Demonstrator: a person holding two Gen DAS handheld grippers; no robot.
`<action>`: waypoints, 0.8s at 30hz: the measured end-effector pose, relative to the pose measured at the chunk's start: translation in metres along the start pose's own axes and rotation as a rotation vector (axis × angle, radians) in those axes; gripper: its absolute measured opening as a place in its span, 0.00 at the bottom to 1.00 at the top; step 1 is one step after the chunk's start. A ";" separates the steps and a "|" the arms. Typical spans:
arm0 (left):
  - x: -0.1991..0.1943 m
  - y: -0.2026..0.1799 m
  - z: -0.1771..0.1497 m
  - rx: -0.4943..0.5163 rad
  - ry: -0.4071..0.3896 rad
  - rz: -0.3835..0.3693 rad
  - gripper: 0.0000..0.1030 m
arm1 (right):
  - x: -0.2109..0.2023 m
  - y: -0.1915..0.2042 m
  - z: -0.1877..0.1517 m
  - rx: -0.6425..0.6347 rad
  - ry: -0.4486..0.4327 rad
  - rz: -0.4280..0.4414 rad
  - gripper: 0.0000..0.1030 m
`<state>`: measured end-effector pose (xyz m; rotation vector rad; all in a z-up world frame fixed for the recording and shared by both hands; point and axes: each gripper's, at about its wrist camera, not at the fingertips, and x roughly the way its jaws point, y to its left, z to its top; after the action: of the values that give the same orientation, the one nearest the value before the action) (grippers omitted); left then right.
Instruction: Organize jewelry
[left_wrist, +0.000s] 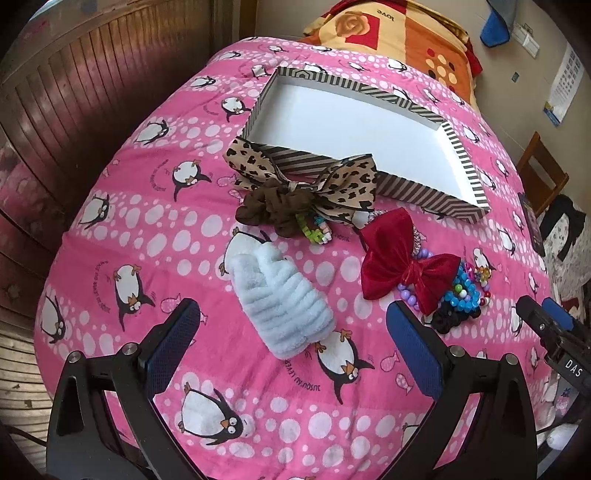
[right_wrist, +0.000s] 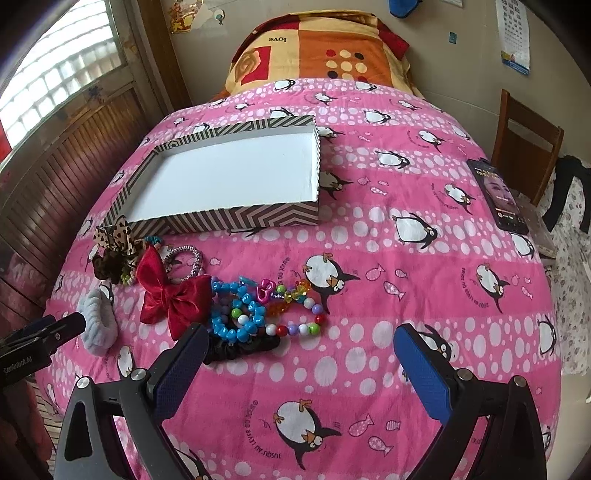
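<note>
1. Status: nothing packed yet by the look of it. The shallow striped cardboard box with white inside (right_wrist: 229, 173) sits empty toward the far left of the pink penguin-print quilt (right_wrist: 388, 258). Judging by that, the first pick is still to come.
2. Items: all loose on the quilt just in front of the box's near wall.
   - leopard-print fabric bow (left_wrist: 343, 192) leans on that wall
   - brown ruffled scrunchie (left_wrist: 273, 210) touches the bow
   - red velvet bow (left_wrist: 402, 266) lies beside a pile of blue and multicoloured plastic bead bracelets (right_wrist: 255, 310)
   - black scrunchie (right_wrist: 240, 350) at the near edge of the pile
   - pale blue fluffy folded headband (left_wrist: 280, 299) lies apart, on the left side
3. Left gripper (left_wrist: 291, 347): jaws spread wide, holding nothing, pitched steeply down. The fluffy headband lies between the finger lines, ahead of the tips, no contact.
4. Right gripper (right_wrist: 299, 354): jaws spread wide, empty, also angled down. Left finger tip overlaps the black scrunchie and the blue beads in view; cannot tell if it touches.
5. Next move, my read: descend over one item, close on it, lift, carry over the box's near wall, release inside. Soft items compress, so a deep bite helps. Beads are tangled together and may drag neighbours.
6. Black smartphone (right_wrist: 498, 195) lies at the quilt's right edge, well clear.
</note>
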<state>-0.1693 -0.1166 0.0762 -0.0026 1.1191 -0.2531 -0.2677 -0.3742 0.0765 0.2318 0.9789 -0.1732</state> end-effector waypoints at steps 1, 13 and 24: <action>0.000 0.001 0.000 -0.004 0.000 0.001 0.99 | 0.000 -0.001 0.002 0.000 0.001 0.004 0.97; 0.008 0.000 0.002 -0.012 0.022 0.013 0.99 | 0.010 -0.003 0.008 0.003 0.040 0.045 0.97; 0.013 -0.002 0.005 -0.019 0.031 0.043 0.99 | 0.017 -0.005 0.009 -0.044 0.067 0.019 0.97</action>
<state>-0.1605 -0.1222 0.0670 0.0088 1.1512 -0.2044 -0.2529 -0.3821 0.0668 0.2078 1.0457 -0.1273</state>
